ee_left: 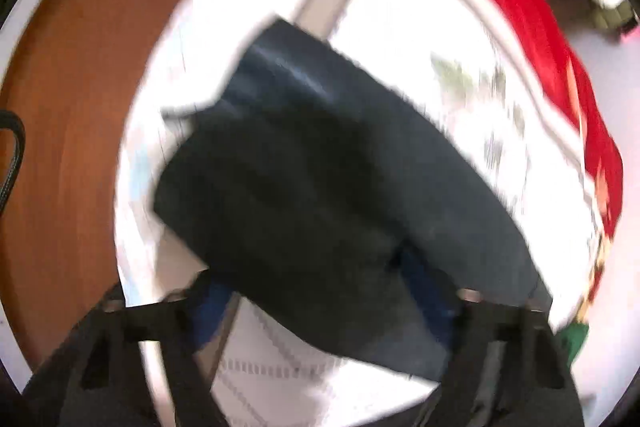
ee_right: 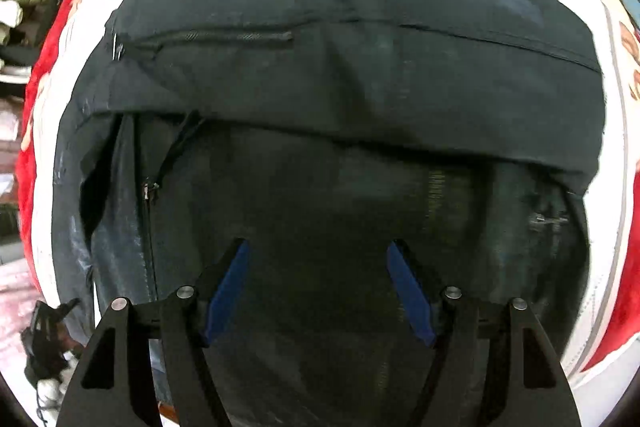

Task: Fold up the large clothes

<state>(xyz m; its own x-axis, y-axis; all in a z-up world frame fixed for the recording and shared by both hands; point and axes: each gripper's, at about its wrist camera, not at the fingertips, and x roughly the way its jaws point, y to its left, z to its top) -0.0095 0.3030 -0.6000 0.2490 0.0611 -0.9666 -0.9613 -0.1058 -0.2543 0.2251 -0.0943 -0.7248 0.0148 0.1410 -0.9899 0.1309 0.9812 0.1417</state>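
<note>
The jacket (ee_right: 340, 75), a dark navy garment with zips, lies on a white blanket (ee_right: 612, 187) that has a red border (ee_right: 32, 131) with a printed pattern. In the right wrist view the jacket fills nearly the whole frame: its upper part is folded down over the lower part, making a thick horizontal fold edge across the middle. A pocket zip (ee_right: 216, 37) runs across the folded layer, and the front zip (ee_right: 149, 227) runs down the lower layer near the jacket's left edge.

The right gripper (ee_right: 320, 291) hangs above the lower part of the jacket with its jaws spread wide and nothing between the blue pads (ee_right: 228, 291); whether the tips touch the cloth cannot be told.

The left wrist view is blurred. There a piece of the jacket (ee_left: 320, 187) hangs or lies across the left gripper (ee_left: 320, 307), covering the fingertips. The fingers stand far apart, with cloth draped over the gap and only hints of blue pad (ee_left: 424, 287) showing, so I cannot tell whether the jaws grasp the jacket. Beyond the jacket the white blanket spreads out with its red border on the far side, and beside the blanket is a brown wooden surface (ee_left: 72, 107).
</note>
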